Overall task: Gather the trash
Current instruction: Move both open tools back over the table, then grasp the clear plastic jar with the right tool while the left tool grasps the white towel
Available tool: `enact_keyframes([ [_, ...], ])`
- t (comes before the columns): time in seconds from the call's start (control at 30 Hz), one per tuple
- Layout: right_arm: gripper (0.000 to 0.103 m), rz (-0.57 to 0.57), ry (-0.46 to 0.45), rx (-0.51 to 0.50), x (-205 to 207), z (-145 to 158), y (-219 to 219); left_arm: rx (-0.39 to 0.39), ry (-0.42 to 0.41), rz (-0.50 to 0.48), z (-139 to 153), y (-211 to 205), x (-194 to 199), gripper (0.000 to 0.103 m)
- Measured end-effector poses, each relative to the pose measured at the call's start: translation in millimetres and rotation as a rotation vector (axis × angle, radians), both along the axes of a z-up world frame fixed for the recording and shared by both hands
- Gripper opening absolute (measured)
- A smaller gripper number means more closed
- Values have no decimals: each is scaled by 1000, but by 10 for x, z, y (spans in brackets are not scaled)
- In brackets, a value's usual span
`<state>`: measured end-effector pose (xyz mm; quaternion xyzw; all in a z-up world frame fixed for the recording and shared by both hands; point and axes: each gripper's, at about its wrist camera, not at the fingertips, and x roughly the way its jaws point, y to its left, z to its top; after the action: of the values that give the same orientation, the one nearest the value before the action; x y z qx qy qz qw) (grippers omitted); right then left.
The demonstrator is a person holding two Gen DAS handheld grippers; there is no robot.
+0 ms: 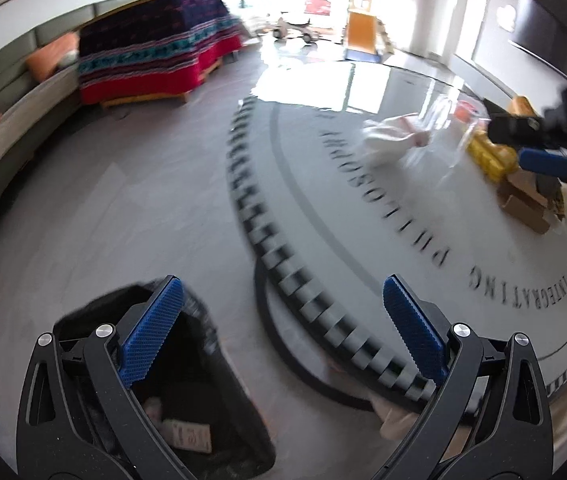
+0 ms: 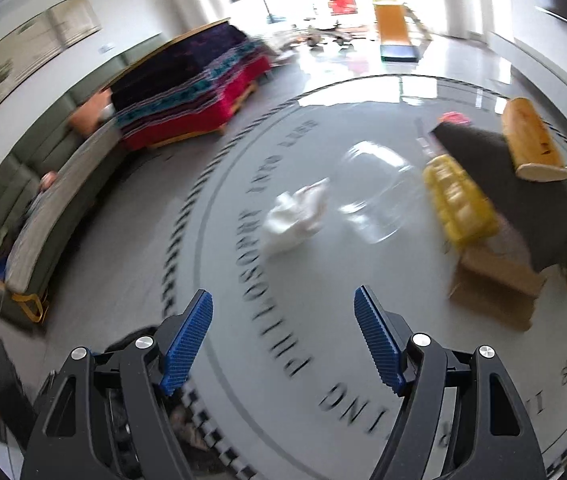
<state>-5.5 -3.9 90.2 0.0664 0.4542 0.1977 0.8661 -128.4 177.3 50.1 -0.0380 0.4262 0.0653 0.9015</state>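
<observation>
A round grey table (image 1: 423, 240) (image 2: 323, 300) with printed lettering holds trash. A crumpled white tissue (image 2: 295, 216) (image 1: 387, 140) lies mid-table, next to a clear plastic container (image 2: 375, 192) (image 1: 439, 128). A yellow package (image 2: 459, 204) (image 1: 487, 156) lies on cardboard pieces (image 2: 495, 276) (image 1: 523, 204) at the right. My left gripper (image 1: 283, 328) is open and empty, over the table's left edge above a black bin bag (image 1: 187, 380) on the floor with trash inside. My right gripper (image 2: 283, 340) is open and empty over the table, short of the tissue; it also shows in the left wrist view (image 1: 543, 156), near the yellow package.
A dark cloth (image 2: 515, 184) and a bread-like loaf (image 2: 531, 140) lie on the cardboard pile. A green bench sofa (image 1: 11, 100) runs along the left wall. A table with a patterned red cloth (image 1: 155, 52) stands behind. Grey floor (image 1: 123, 200) lies between.
</observation>
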Motion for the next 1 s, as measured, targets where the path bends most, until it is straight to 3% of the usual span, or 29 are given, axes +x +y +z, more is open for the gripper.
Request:
enact_keyframes([
  [0.43,75,-286,194,43,1057,-217,-186,91,48,-122,-99,-434,1194,97],
  [0.63,79,-411,216,-27,1315,-367,-88,95,75,-170,-248,-562,1572,97],
  [0.8,83,-386,230,-80,1500,-452,-11,92,74,-179,-261,-562,1628,97],
  [1.0,69,-295,194,-51,1516,-353,-71,77,67,-191,-269,-594,1769,97],
])
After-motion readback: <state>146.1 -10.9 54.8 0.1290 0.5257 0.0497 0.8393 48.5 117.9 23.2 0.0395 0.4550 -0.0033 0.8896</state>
